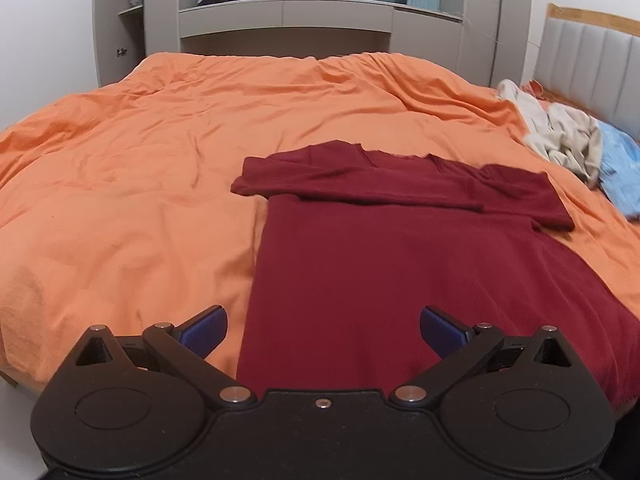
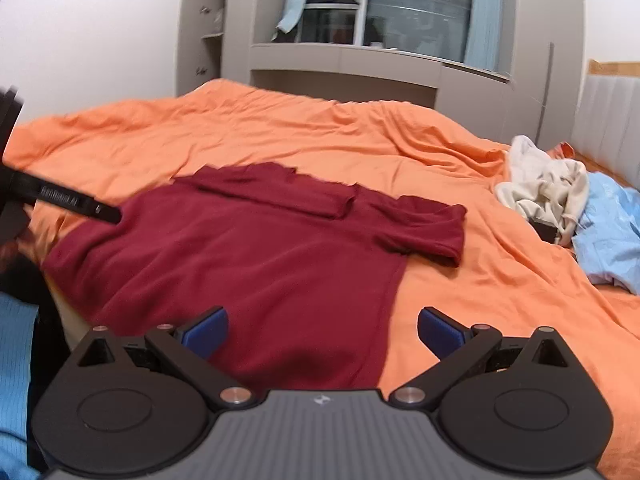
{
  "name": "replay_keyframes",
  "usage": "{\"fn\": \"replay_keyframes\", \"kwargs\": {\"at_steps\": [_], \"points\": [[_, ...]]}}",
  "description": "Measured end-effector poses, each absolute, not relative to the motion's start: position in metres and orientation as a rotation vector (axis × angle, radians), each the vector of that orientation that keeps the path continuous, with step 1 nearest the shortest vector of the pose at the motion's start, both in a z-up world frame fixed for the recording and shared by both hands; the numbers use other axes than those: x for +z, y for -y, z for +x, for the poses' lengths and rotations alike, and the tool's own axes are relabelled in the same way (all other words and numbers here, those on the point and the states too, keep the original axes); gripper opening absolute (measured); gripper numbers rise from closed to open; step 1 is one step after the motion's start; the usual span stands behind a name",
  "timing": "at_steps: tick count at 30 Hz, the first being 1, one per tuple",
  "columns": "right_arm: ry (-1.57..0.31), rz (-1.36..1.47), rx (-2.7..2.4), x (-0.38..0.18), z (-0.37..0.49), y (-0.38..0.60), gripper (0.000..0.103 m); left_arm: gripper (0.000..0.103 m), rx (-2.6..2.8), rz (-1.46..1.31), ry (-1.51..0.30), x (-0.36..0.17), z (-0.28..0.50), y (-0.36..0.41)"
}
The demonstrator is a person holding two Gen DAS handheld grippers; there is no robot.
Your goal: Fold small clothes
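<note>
A dark red t-shirt (image 1: 384, 264) lies flat on the orange bed cover (image 1: 140, 168), its left sleeve folded in across the chest and its right sleeve spread out. My left gripper (image 1: 323, 330) is open and empty above the shirt's near left hem. In the right wrist view the same shirt (image 2: 248, 256) lies ahead, and my right gripper (image 2: 322, 330) is open and empty above the shirt's near right edge. The left gripper's black body (image 2: 72, 202) shows at the far left of that view, over the shirt's left edge.
A heap of cream clothes (image 1: 568, 140) and a light blue garment (image 1: 620, 168) lie at the right by the padded headboard (image 1: 592, 52). They also show in the right wrist view, cream (image 2: 544, 188) and blue (image 2: 612, 236). Grey cabinets (image 1: 280, 20) and a window stand behind the bed.
</note>
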State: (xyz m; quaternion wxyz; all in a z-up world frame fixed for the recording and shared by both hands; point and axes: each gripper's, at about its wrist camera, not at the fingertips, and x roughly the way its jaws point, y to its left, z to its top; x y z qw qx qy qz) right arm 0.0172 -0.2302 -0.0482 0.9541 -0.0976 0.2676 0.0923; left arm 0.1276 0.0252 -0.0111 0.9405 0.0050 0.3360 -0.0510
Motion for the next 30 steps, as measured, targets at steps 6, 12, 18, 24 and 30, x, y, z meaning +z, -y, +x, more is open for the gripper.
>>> {"fn": "replay_keyframes", "kwargs": {"at_steps": [6, 12, 18, 24, 30], "points": [[-0.577, -0.25, 0.223, -0.061, 0.013, 0.212, 0.103, 0.102, -0.099, 0.004, -0.689, -0.007, 0.111, -0.027], [-0.613, -0.374, 0.23, -0.08, 0.017, 0.194, 0.103, 0.102, -0.092, 0.002, -0.716, -0.009, 0.108, -0.027], [-0.624, -0.45, 0.2, -0.097, 0.02, 0.183, 0.103, 0.102, -0.088, -0.003, -0.729, -0.01, 0.109, -0.025], [-0.622, -0.572, 0.206, -0.108, 0.02, 0.173, 0.103, 0.102, -0.098, -0.012, -0.73, -0.011, 0.108, -0.026], [-0.61, -0.686, 0.191, -0.123, 0.025, 0.156, 0.103, 0.102, -0.099, -0.022, -0.731, -0.012, 0.107, -0.03]]}}
